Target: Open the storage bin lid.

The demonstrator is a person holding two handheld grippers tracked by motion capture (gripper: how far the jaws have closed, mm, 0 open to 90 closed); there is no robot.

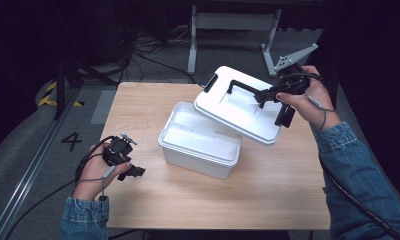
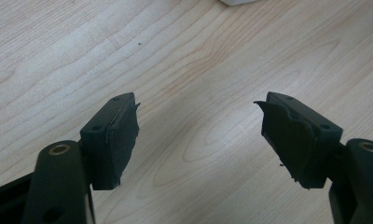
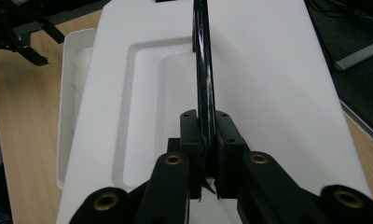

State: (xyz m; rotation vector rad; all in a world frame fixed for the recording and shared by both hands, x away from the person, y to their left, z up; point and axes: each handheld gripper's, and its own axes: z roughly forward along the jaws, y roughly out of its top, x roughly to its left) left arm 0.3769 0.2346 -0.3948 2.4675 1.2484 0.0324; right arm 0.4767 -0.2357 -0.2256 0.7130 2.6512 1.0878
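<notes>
A white plastic box [image 1: 200, 142] stands open in the middle of the wooden table [image 1: 268, 195]. Its white lid [image 1: 238, 107] hangs tilted above the box's far right corner, carried by its black handle [image 1: 245, 87]. My right gripper [image 1: 264, 96] is shut on that handle, which in the right gripper view runs as a thin black bar [image 3: 203, 70] between the closed pads, over the lid [image 3: 268, 74]. My left gripper [image 1: 135, 171] rests low at the table's left, open, with bare wood between its pads [image 2: 121, 135].
Black latches hang at the lid's two ends [image 1: 285, 116]. The box's edge [image 3: 72, 93] shows under the lid. Beyond the table are a metal frame's legs [image 1: 193, 45], cables on the floor [image 1: 138, 47] and a floor mark "4" [image 1: 71, 141].
</notes>
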